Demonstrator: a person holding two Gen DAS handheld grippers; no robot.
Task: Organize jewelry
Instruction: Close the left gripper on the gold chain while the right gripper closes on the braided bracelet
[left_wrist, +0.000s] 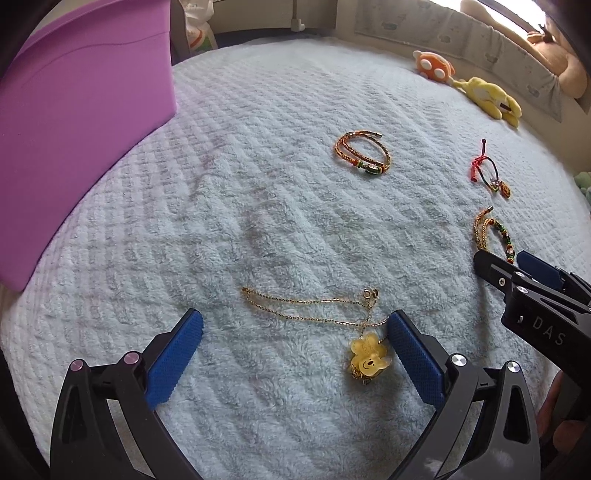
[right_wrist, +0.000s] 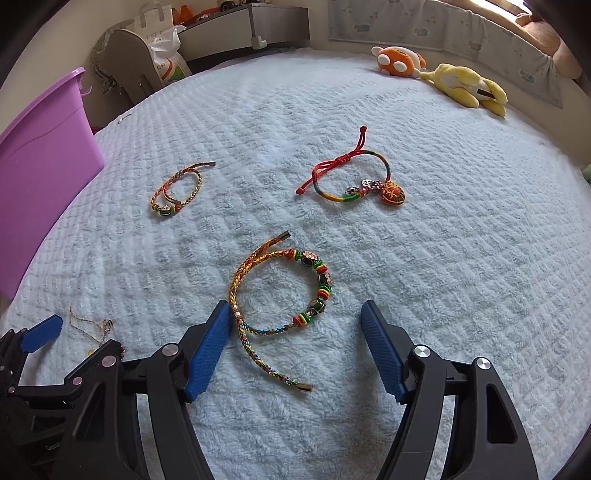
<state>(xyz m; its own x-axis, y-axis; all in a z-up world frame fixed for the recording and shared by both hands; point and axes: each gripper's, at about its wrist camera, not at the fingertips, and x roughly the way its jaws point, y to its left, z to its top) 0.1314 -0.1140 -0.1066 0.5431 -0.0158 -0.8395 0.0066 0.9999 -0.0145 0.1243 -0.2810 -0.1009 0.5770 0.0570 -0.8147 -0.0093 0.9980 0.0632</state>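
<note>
1. Left tongs were wide open, low over the blanket on the bed, gripping nothing.
2. Gold necklace lay between the left tongs' fingers, chain stretched across the gap; its yellow bear pendant sat just beside the right finger's pad. Whether the chain touched that pad was unclear.
3. Right tongs were also wide open, holding nothing.
4. Beaded bracelet lay between the right tongs' fingers, braided side touching or just beside the left fingertip; one loose cord end ran back toward the tongs' base.
5. Red bracelet with an orange charm lay ahead of the right tongs, slightly right, well apart from them.
6. Braided bracelet lay ahead and left of the right tongs; in the left view it sat ahead of the left tongs, slightly right.
7. Purple bin stood far left of the left tongs, at the bed edge; also at the left edge of the right view.
8. The two tongs were side by side: the right showed at the right edge of the left view, the left at the lower left of the right view.
9. Orange plush and yellow plush lay far ahead, right, by the bed's padded side.
</note>
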